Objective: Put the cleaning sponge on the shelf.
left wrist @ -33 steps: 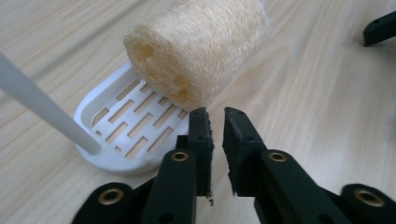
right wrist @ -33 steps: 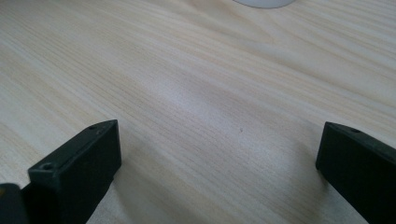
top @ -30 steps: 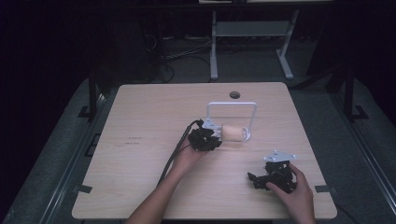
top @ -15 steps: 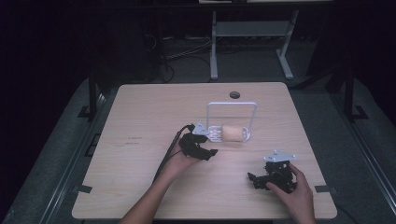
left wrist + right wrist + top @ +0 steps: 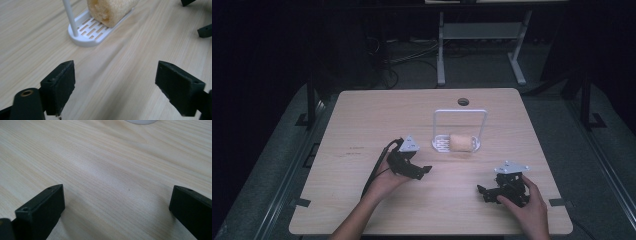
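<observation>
On the wooden table (image 5: 362, 120): some small dark marks near the left side, too tiny to read. Round hole (image 5: 463, 102) near the far edge. Dark room behind, with a grey floor and white stand legs (image 5: 482, 40). Yellow sponge (image 5: 461, 142) lying in a white rack (image 5: 439, 145), mid-table. Left gripper (image 5: 115, 85) near the rack, jaws wide apart, empty. Right gripper (image 5: 117, 210) low over bare wood, jaws wide apart too.

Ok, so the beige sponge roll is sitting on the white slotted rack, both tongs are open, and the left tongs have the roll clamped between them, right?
Not quite. The left tongs hold nothing: the left gripper view shows their jaws apart over bare wood, short of the white slotted rack. The beige sponge roll does lie on that rack, and the right tongs are open too.
</observation>
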